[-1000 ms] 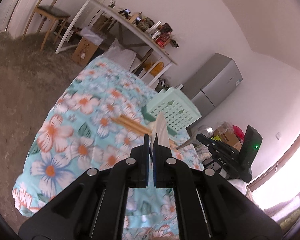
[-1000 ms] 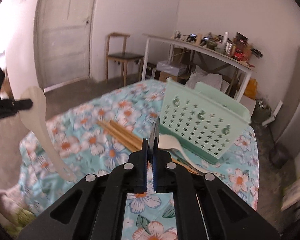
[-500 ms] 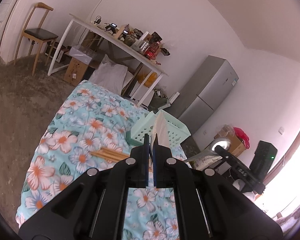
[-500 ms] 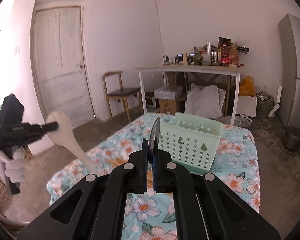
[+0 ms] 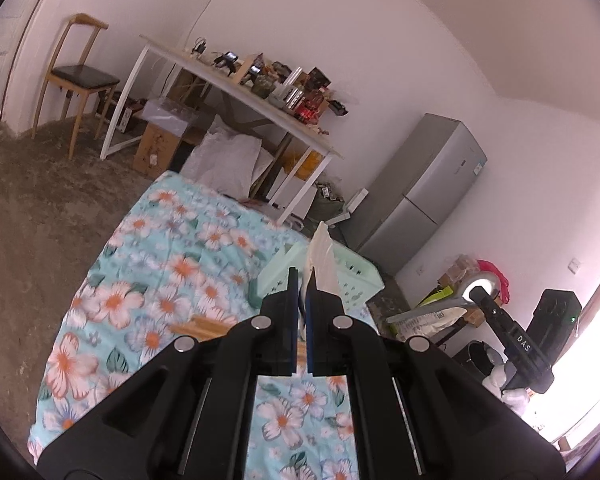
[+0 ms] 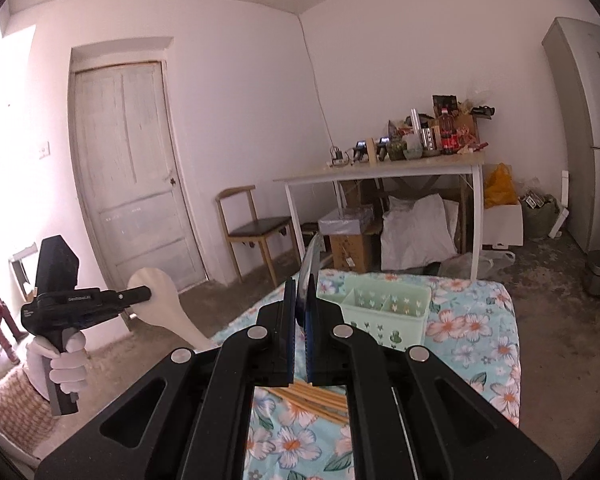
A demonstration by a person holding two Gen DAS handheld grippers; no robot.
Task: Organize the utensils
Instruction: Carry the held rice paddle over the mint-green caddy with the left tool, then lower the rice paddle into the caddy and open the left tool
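My left gripper (image 5: 300,276) is shut on a cream plastic spoon (image 5: 321,258), seen edge-on above the floral tablecloth (image 5: 160,280). In the right wrist view the same gripper (image 6: 145,292), in a gloved hand, holds that spoon (image 6: 164,304) by its bowl, with the handle slanting down. My right gripper (image 6: 300,284) is shut on a metal spoon (image 6: 311,262). In the left wrist view this gripper (image 5: 475,293) grips the metal spoon (image 5: 428,310) near its shiny bowl. A mint green divided basket (image 6: 384,308) (image 5: 360,280) stands on the table. Wooden chopsticks (image 6: 316,400) (image 5: 204,326) lie in front of it.
A white desk (image 6: 380,170) loaded with clutter stands by the far wall, with boxes and bags beneath it. A wooden chair (image 6: 256,228) and a door (image 6: 128,168) are to its left, a grey fridge (image 5: 420,196) to its right. Bare floor surrounds the table.
Both grippers have risen away from the table with their spoons still held. The basket and chopsticks now look smaller and lower. The right wrist view has rolled level.
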